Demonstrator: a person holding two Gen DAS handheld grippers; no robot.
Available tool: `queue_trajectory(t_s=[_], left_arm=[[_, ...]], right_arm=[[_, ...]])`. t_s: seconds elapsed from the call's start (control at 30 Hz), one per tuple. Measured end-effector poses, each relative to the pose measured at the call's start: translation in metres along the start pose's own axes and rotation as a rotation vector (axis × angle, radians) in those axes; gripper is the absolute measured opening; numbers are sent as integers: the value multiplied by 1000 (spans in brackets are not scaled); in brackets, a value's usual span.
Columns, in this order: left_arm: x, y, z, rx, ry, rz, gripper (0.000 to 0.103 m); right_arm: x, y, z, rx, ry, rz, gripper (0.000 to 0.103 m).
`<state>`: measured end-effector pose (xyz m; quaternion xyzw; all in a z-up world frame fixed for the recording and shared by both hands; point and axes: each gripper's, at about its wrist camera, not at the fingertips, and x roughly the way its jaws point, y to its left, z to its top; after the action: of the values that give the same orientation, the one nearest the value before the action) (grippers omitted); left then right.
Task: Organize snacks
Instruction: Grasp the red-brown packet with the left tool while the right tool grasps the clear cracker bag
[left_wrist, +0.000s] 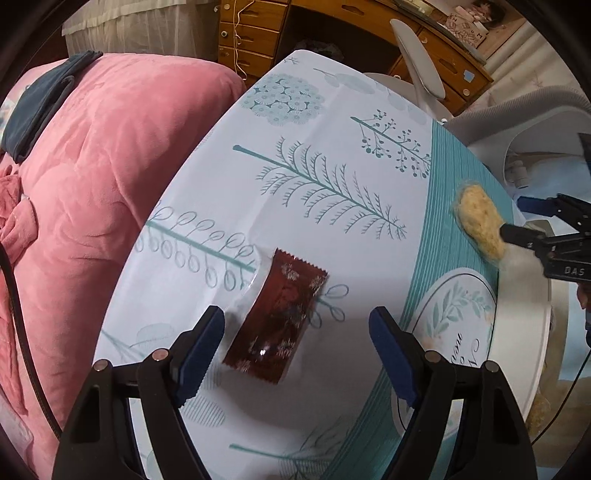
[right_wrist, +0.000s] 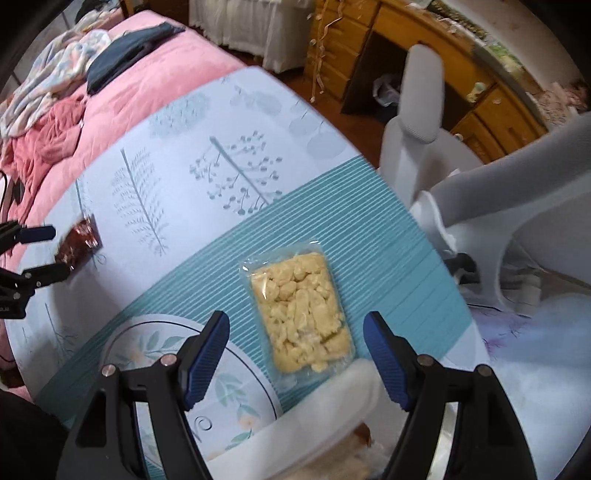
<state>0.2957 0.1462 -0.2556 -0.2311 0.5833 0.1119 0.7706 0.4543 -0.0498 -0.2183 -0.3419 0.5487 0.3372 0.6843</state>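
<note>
Presently, findings by item:

Left gripper (left_wrist: 297, 328): jaws wide, empty, hovering above and straddling the dark red glossy foil snack packet with serrated ends (left_wrist: 275, 317); no contact visible.

Right gripper (right_wrist: 295, 334): jaws wide, empty, set either side of the near end of the clear plastic pack of pale yellow puffed pieces (right_wrist: 301, 308); no contact visible.

Red packet, location: flat on the white leaf-printed tablecloth (left_wrist: 314, 122), well apart from the yellow pack.

Yellow pack, location: flat on the teal striped placemat (right_wrist: 369, 236), near end close to the rim of the white container (right_wrist: 332, 406) below the right gripper.

Handling, red packet: judged light and slippery; foil will crumple. Best taken across its narrow width, mid-length.

Handling, yellow pack: judged light, contents brittle; film soft. Grip across the short sides with gentle closure, or by the sealed edge.

Risk: hard closure may crush the pieces.
</note>
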Motion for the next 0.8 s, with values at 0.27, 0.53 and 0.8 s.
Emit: queue_trajectory(t_s=[0.27,0.53,0.8], left_arm=[[14,-4,4,12,-10,20,66],[22,-4,7,15,-5,49,59],[25,-15,6,80,-17,107,54]], right_arm=[[34,-1,5,-5,60,7,75],[47,-9,7,53,84,48,75],[54,-10,6,80,111,50,64]])
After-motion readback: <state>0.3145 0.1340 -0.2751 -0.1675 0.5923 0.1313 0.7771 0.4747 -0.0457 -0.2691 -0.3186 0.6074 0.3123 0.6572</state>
